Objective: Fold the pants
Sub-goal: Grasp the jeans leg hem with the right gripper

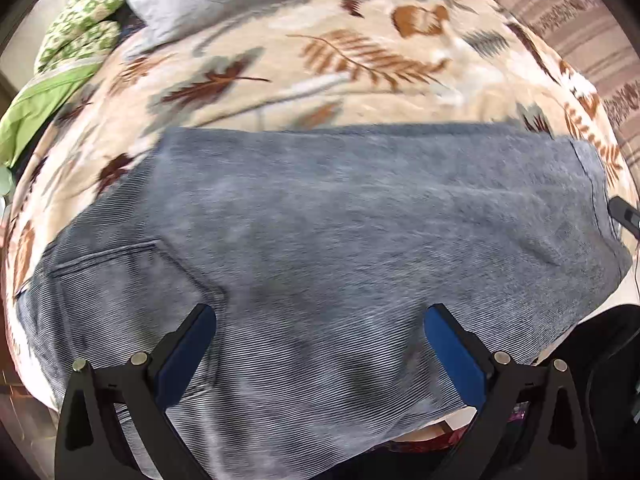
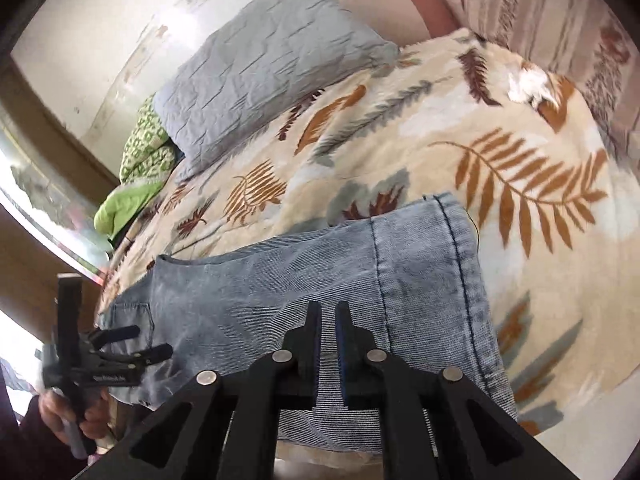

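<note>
Corduroy-ribbed blue-grey pants (image 1: pixel 320 240) lie flat across the near part of a bed, on a cream blanket (image 1: pixel 320 80) printed with rust and brown leaves. In the left wrist view they run from 9 o'clock to 3 o'clock, a back pocket (image 1: pixel 116 272) showing at 8 o'clock and a stitched hem (image 1: pixel 588 184) at 3 o'clock. Their far edge is a straight line across the middle of the picture; their near edge hangs over the bedside at 5 o'clock.

Beyond the pants the blanket is bare out to a grey pillow (image 2: pixel 264 76) at 11 o'clock, with green patterned bedding (image 2: pixel 144 148) just beside it at 10 o'clock and a striped cushion (image 1: pixel 576 20) at 1 o'clock. In the right wrist view bare blanket also stretches past the hem (image 2: pixel 448 248) toward 3 o'clock.

Blue-padded and spread wide, the left gripper (image 1: pixel 320 344) hovers over the pants with nothing between its fingers (image 1: pixel 188 352). The right gripper (image 2: pixel 328 336) has its pads nearly together, with only a thin slit between them, and the pictures show no cloth caught there; it sits above the leg near the hem. In that same view the left gripper (image 2: pixel 152 340) appears at 8 o'clock, held by a hand (image 2: pixel 76 412) over the pocket end.

No containers are visible.
</note>
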### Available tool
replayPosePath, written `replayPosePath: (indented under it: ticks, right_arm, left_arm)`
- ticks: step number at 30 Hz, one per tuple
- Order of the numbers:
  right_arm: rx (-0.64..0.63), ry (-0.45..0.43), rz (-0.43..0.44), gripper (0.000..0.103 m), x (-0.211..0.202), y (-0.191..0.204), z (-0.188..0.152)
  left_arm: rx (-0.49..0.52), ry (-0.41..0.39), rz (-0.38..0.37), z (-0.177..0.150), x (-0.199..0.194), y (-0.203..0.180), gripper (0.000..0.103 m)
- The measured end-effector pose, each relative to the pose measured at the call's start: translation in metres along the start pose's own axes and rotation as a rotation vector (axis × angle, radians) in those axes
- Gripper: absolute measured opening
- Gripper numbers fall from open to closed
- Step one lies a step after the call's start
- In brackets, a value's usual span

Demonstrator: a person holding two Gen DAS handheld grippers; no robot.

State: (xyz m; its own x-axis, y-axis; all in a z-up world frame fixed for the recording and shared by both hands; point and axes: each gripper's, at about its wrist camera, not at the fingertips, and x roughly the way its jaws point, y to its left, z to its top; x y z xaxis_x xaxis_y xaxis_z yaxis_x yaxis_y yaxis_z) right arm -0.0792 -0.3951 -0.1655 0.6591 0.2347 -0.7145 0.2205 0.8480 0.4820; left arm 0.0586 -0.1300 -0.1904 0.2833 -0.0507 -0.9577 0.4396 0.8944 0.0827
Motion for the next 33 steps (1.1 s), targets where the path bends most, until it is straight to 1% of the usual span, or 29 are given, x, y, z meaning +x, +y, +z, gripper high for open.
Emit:
replayPosePath:
  ticks: [1,3,7,8,10,12,15,16,19,21,22,23,25,28,30,33]
  right_arm:
    - [0.006,0.006,0.0,0.01,0.001,-0.002,0.002]
    - [-0.003,0.035,-0.035,0.01,0.008,-0.001,0.001]
    - [-0.017,0.147,-0.127,0.01,0.033,-0.003,-0.001]
    - [-0.015,0.166,-0.143,0.008,0.038,-0.004,-0.002]
    - [-0.003,0.16,-0.144,0.008,0.039,-0.006,0.0]
    - [0.041,0.155,-0.13,0.008,0.042,-0.013,0.005]
    - [0.086,0.125,-0.121,0.006,0.047,-0.023,0.016]
    - [0.096,0.115,-0.123,0.004,0.048,-0.025,0.019]
    - [0.098,0.1,-0.134,0.003,0.053,-0.026,0.028]
    - [0.083,0.08,-0.146,0.003,0.053,-0.024,0.034]
    - [0.084,0.073,-0.144,0.004,0.051,-0.023,0.036]
    - [0.09,0.054,-0.139,0.008,0.046,-0.023,0.037]
    - [0.091,-0.004,-0.149,0.01,0.031,-0.021,0.038]
    - [0.112,-0.066,-0.097,0.01,0.011,-0.023,0.037]
    - [0.104,-0.077,-0.098,0.011,0.005,-0.023,0.034]
    - [0.08,-0.048,-0.101,0.011,0.01,-0.018,0.033]
  left_arm:
    - [0.015,0.013,0.001,-0.001,0.005,-0.006,0.103]
    - [0.034,0.036,0.006,-0.001,0.014,-0.015,0.103]
    - [0.043,0.015,-0.006,-0.004,0.014,-0.017,0.103]
    - [0.054,0.012,-0.016,-0.006,0.013,-0.017,0.103]
    - [0.08,-0.002,-0.023,-0.012,0.011,-0.017,0.103]
    - [0.105,-0.018,-0.019,-0.021,0.009,-0.017,0.103]
    - [0.111,-0.029,-0.017,-0.029,0.005,-0.019,0.103]
    - [0.112,-0.028,-0.018,-0.031,0.004,-0.019,0.103]
    - [0.117,-0.032,-0.023,-0.042,-0.001,-0.018,0.103]
    - [0.113,-0.037,-0.028,-0.054,-0.007,-0.016,0.103]
    - [0.107,-0.038,-0.03,-0.058,-0.008,-0.014,0.103]
    - [0.101,-0.038,-0.033,-0.062,-0.01,-0.011,0.103]
    - [0.076,-0.034,-0.045,-0.07,-0.016,-0.006,0.103]
    - [0.012,-0.042,-0.078,-0.071,-0.021,0.01,0.103]
    - [-0.035,-0.061,-0.093,-0.07,-0.026,0.023,0.103]
    - [-0.068,-0.078,-0.064,-0.069,-0.031,0.036,0.103]
